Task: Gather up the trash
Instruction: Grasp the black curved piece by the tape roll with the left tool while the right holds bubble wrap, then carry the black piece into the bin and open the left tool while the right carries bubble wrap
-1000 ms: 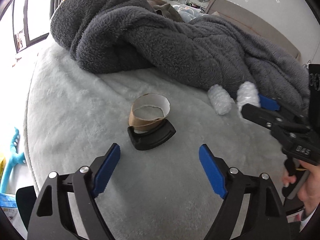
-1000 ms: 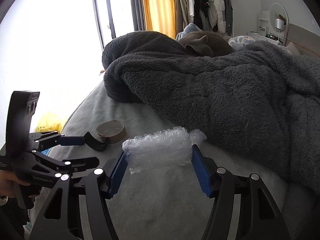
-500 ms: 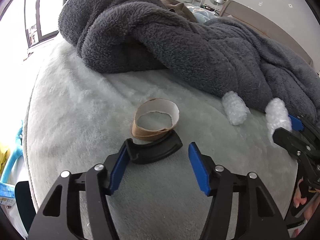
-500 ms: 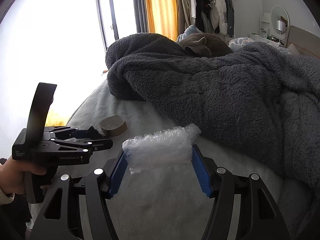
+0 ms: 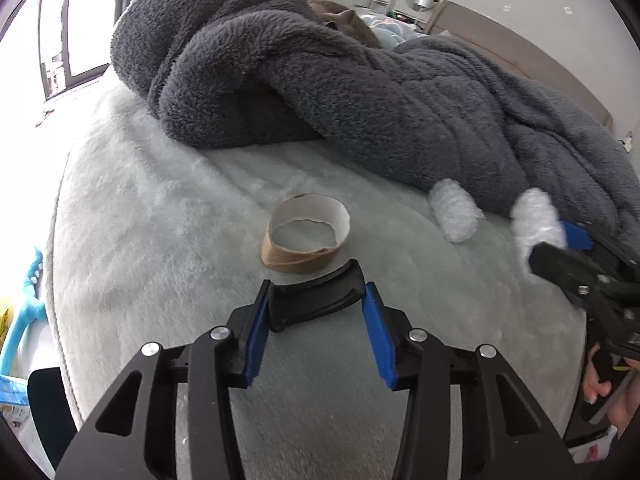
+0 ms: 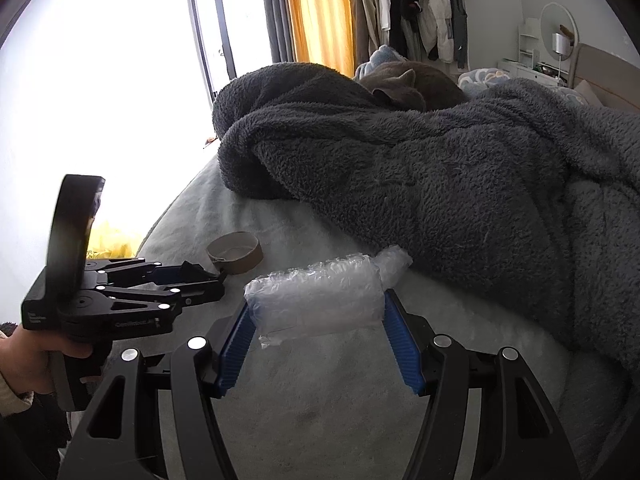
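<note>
My left gripper (image 5: 316, 300) is shut on a curved black plastic piece (image 5: 316, 298) lying on the pale bed cover (image 5: 160, 240). Just beyond it sits an empty brown cardboard tape ring (image 5: 306, 240). My right gripper (image 6: 320, 320) is shut on a roll of bubble wrap (image 6: 320, 300) and holds it above the bed. That gripper and its roll (image 5: 536, 220) show at the right of the left wrist view. A second bubble wrap roll (image 5: 454, 212) lies on the bed by the blanket edge. The left gripper (image 6: 192, 284) and the tape ring (image 6: 236, 256) show in the right wrist view.
A thick dark grey fleece blanket (image 5: 320, 80) is heaped across the far half of the bed. A grey cat (image 6: 408, 84) lies behind it. The bed edge (image 5: 56, 280) drops off at the left, with a blue object (image 5: 20, 328) beside it.
My left gripper moved forward to the black plastic piece and closed on it. My right gripper kept hold of its bubble wrap roll and shifted a little.
</note>
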`<move>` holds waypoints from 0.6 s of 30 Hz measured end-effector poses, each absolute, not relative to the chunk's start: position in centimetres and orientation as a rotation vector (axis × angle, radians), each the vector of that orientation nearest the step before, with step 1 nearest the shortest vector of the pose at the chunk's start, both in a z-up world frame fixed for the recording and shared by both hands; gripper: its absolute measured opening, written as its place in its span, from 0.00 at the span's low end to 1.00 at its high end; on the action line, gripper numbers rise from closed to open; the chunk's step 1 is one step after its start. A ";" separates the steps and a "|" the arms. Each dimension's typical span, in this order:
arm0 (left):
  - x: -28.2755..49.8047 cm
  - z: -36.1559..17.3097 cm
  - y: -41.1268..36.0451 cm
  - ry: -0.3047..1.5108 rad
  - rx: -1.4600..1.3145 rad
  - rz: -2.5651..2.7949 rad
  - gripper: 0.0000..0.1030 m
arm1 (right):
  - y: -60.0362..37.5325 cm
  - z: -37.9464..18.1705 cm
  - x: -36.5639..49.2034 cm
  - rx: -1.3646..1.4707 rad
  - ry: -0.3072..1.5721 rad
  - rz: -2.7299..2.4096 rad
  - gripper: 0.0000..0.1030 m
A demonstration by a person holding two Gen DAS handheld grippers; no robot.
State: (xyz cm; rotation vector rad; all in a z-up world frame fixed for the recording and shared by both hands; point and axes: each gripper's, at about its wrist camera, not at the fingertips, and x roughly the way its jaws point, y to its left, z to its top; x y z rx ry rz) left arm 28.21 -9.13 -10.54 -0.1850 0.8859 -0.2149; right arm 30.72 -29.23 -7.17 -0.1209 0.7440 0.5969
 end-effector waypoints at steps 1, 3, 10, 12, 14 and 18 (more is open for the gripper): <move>28.1 -10.5 -9.1 0.886 -0.187 -0.228 0.46 | -29.1 -7.2 30.8 -0.117 0.748 0.597 0.62; 27.7 -10.4 -9.0 0.886 -0.189 -0.262 0.46 | -28.8 -7.2 31.2 -0.099 0.756 0.597 0.62; 26.6 -9.7 -8.6 0.877 -0.159 -0.321 0.46 | -26.8 -6.6 31.9 -0.048 0.753 0.611 0.62; 26.2 -9.4 -7.9 0.872 -0.157 -0.324 0.46 | -26.1 -6.5 32.0 -0.044 0.752 0.616 0.62; 25.8 -9.1 -7.0 0.867 -0.157 -0.324 0.46 | -25.3 -6.6 32.1 -0.038 0.756 0.620 0.62; 25.3 -8.4 -5.0 0.858 -0.164 -0.316 0.46 | -23.6 -6.6 32.4 -0.029 0.771 0.624 0.62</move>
